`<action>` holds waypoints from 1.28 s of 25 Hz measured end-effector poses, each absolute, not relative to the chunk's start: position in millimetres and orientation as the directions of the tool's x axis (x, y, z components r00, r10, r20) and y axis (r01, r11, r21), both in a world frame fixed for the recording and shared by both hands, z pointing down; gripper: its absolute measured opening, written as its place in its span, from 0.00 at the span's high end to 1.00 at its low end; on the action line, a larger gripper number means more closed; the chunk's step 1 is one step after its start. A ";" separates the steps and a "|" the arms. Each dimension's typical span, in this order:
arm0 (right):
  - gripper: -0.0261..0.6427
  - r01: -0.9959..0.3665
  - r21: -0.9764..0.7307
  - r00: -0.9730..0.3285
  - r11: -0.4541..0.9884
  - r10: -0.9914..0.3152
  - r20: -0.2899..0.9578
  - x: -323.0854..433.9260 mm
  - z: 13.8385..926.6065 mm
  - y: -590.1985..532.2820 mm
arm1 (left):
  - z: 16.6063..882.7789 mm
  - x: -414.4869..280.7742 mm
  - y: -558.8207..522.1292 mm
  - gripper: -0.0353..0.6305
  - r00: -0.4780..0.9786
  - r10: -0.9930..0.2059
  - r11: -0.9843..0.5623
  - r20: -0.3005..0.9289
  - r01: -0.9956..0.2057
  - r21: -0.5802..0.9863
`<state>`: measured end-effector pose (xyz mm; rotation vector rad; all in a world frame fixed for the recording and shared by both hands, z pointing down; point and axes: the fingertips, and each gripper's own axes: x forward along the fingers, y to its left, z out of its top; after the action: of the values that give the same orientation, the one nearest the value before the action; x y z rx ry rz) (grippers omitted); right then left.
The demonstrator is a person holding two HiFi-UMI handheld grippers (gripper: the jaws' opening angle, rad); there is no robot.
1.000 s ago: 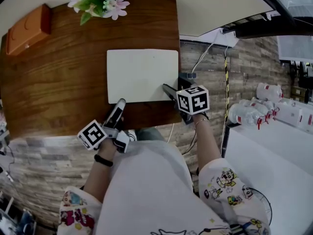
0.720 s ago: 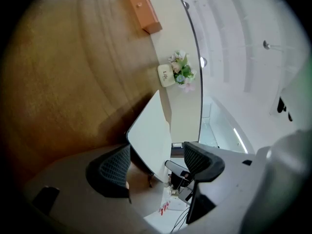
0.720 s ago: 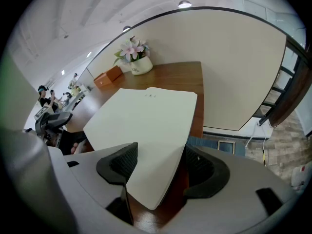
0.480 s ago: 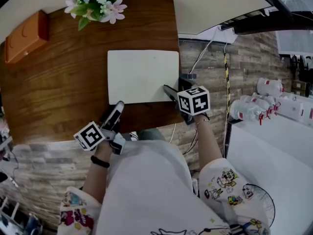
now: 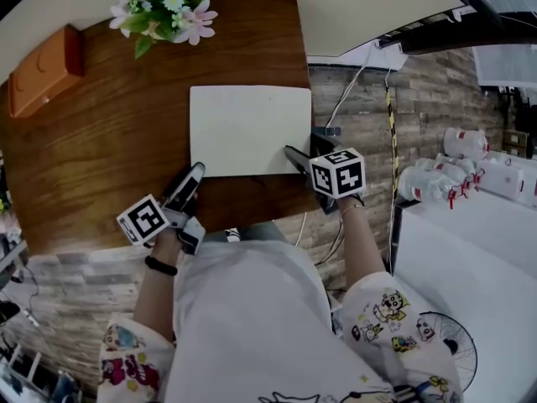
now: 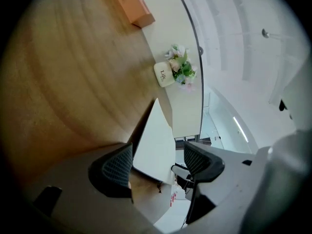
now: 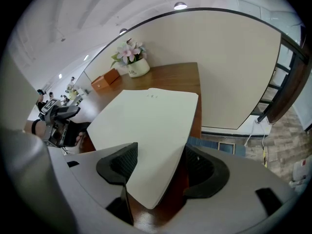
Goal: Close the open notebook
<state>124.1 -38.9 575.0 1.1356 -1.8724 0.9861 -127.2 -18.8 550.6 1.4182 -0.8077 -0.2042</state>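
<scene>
Now right gripper is straddling the notebook corner, jaws apart; left gripper is hovering open, empty; a push is possibly sliding the notebook off the table.

Your widest free stretch is the bare counter left of the notebook. Your left gripper, jaws apart near the front edge, has open wood ahead and to its left. Along the far edge two things stand in the way: the flower pot, near the notebook's far-left corner, and the orange box in the far-left corner, both well apart from either gripper. On the right the notebook runs almost to the counter's edge, leaving only a thin strip. There your right gripper straddles the near-right corner, jaws apart.
</scene>
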 end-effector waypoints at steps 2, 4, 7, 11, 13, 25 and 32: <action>0.55 -0.918 -0.238 -0.350 0.318 -0.365 0.862 124.2 574.7 -38.8 | 550.4 -126.4 -20.1 0.47 0.741 -0.558 0.189 0.375 -0.326 0.926; 0.55 -0.918 -0.239 -0.351 0.318 -0.364 0.863 124.3 574.3 -39.2 | 548.7 -124.2 -22.5 0.47 0.772 -0.522 0.139 0.362 -0.342 0.929; 0.56 -0.918 -0.239 -0.350 0.315 -0.368 0.861 124.6 574.0 -39.0 | 546.8 -122.1 -26.9 0.47 0.815 -0.469 0.070 0.341 -0.351 0.934; 0.56 -0.922 -0.240 -0.349 0.304 -0.381 0.857 125.0 573.3 -39.0 | 546.2 -120.6 -37.8 0.47 0.848 -0.423 0.055 0.321 -0.330 0.942; 0.56 -0.923 -0.241 -0.348 0.300 -0.383 0.856 125.8 573.3 -39.5 | 546.0 -116.9 -41.3 0.47 0.874 -0.369 0.033 0.317 -0.328 0.944; 0.56 -0.923 -0.245 -0.353 0.298 -0.395 0.848 127.6 572.8 -39.6 | 553.2 -113.7 -41.2 0.54 0.926 -0.137 -0.053 0.352 -0.361 0.931; 0.56 -0.922 -0.248 -0.355 0.297 -0.394 0.848 127.6 573.7 -39.6 | 548.7 -109.7 -41.4 0.93 0.939 -0.147 -0.028 0.312 -0.319 0.947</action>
<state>127.6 -39.6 573.7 1.1745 -1.8915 0.9966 -109.7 -41.4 548.7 1.6050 -0.3668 0.1424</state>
